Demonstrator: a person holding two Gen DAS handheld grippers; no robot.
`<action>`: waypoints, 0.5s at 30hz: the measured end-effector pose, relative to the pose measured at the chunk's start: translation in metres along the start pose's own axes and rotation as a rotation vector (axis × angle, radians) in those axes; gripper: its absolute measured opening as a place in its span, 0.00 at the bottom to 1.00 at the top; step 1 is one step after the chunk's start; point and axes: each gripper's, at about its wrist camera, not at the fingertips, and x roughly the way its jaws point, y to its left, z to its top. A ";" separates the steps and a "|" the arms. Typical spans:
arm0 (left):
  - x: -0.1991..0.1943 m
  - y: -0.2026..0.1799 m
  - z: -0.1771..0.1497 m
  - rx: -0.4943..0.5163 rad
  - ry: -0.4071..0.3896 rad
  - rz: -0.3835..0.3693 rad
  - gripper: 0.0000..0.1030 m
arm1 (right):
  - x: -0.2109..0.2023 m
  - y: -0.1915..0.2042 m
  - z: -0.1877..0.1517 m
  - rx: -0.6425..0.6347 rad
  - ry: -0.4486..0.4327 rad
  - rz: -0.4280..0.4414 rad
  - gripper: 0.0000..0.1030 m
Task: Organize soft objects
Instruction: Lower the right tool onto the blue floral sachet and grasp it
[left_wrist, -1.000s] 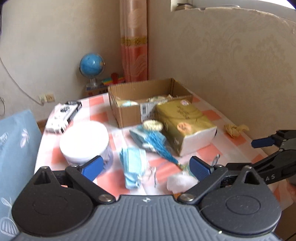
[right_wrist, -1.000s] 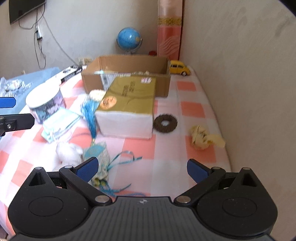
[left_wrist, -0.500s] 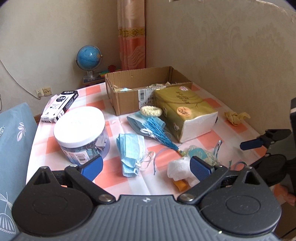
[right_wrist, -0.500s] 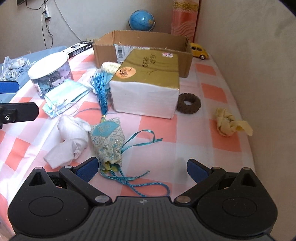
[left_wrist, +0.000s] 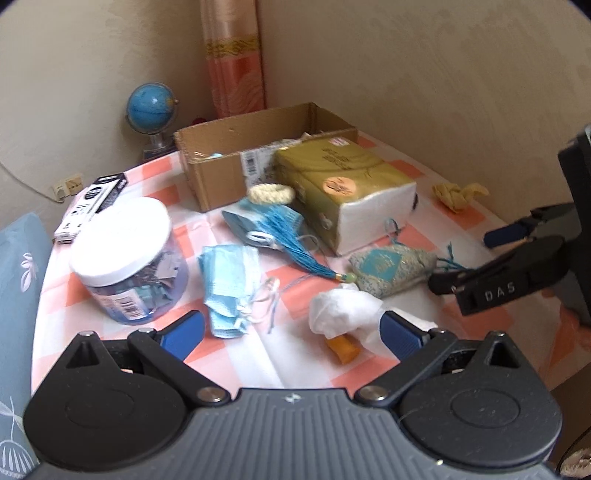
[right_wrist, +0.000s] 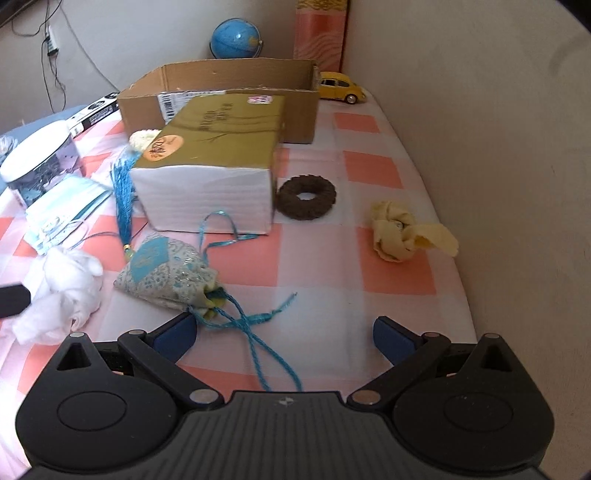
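Soft items lie on the checked tablecloth: a blue brocade pouch (right_wrist: 166, 273) with blue cords, a white crumpled tissue (left_wrist: 343, 310), blue face masks (left_wrist: 229, 284), a blue tassel (left_wrist: 291, 240), a cream scrunchie (left_wrist: 271, 192), a brown scrunchie (right_wrist: 306, 197) and a yellow cloth (right_wrist: 402, 232). A cardboard box (left_wrist: 258, 155) stands at the back. My left gripper (left_wrist: 291, 332) is open and empty, just in front of the tissue. My right gripper (right_wrist: 284, 334) is open and empty, over the pouch's cords.
A gold tissue pack (right_wrist: 210, 158) lies in front of the box. A clear jar (left_wrist: 125, 258) with a white lid stands at the left. A globe (left_wrist: 149, 107), a black-and-white carton (left_wrist: 92, 205), a yellow toy car (right_wrist: 341, 86) and a small orange block (left_wrist: 343, 349) are also here. The wall runs along the right.
Both grippers have moved forward and lower over the table. The right gripper has closed in on the pouch, whose cords now lie between its fingers. Both stay open.
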 end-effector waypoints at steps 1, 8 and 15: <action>0.002 -0.002 0.000 0.008 0.006 -0.001 0.98 | 0.000 -0.002 -0.001 0.000 -0.004 0.006 1.00; 0.014 -0.011 0.003 0.044 0.021 -0.057 0.94 | 0.000 -0.005 -0.005 -0.025 -0.036 0.022 1.00; 0.019 -0.016 0.009 0.032 0.030 -0.100 0.75 | 0.002 -0.005 -0.005 -0.033 -0.057 0.030 1.00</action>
